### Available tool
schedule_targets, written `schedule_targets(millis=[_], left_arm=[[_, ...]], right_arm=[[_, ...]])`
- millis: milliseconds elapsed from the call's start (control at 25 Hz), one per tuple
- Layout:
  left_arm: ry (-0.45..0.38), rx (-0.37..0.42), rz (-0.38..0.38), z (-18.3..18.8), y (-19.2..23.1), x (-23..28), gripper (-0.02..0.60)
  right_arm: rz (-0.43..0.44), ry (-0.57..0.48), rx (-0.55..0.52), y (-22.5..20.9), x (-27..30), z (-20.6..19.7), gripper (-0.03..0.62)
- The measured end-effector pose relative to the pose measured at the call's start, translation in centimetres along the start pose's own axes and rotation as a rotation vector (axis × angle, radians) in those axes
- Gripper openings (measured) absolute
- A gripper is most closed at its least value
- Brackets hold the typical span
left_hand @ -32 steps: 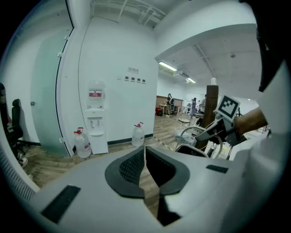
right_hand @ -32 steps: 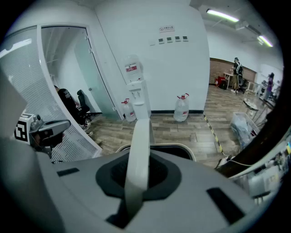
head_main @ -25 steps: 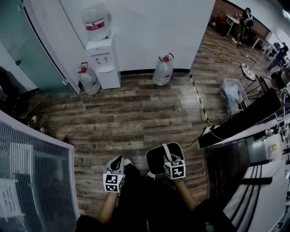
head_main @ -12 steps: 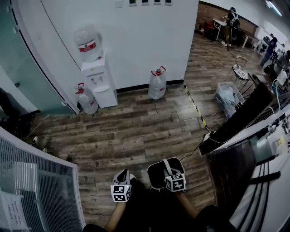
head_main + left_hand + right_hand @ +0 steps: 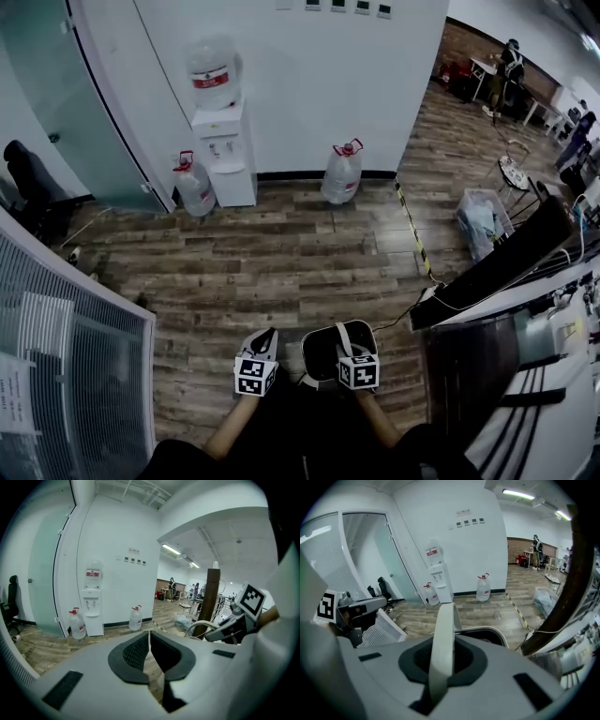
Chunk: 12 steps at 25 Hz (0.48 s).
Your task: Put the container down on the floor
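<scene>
Now the person stands on a wooden floor [image 5: 281, 253] and holds one gripper in each hand. The right gripper [image 5: 349, 339] is shut tight on the white handle [image 5: 444, 620] of the container [image 5: 323, 354]. The handle runs straight up between its two jaws. The container is dark inside and has a pale rim. It hangs from the handle, close in front of the person's legs, up off the floor. In the right gripper view its rim shows just past the jaws.

The left gripper [image 5: 265, 337] is just beside the container, on its left, and does not touch it. Its two jaws are closed tip to tip, and nothing is between them.

Far across the floor, a water cooler [image 5: 225, 141] with a big bottle on top stands at a white wall. One water bottle [image 5: 194, 185] sits on the floor on its left, right next to it. Another water bottle [image 5: 342, 172] sits on its right, a bit away from it.
</scene>
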<state>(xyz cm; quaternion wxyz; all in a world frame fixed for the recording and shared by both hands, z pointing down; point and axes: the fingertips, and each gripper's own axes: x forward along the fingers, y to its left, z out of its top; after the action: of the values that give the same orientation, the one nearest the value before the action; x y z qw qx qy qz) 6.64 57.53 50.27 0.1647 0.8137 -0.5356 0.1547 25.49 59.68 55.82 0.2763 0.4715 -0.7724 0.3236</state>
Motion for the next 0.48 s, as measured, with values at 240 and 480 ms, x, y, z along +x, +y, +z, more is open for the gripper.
schedule_targets(millis=[240,480], left_arm=[[0.008,0.009,-0.003,0.4,0.3,0.5,0.025],[0.010,0.018,0.000,1.4,1.1,1.3,0.025]], right_arm=[[0.012,0.030,-0.004,0.2,0.5,-0.6,0.029],[0.030,0.031,0.008,0.4,0.7,0.1,0.029]])
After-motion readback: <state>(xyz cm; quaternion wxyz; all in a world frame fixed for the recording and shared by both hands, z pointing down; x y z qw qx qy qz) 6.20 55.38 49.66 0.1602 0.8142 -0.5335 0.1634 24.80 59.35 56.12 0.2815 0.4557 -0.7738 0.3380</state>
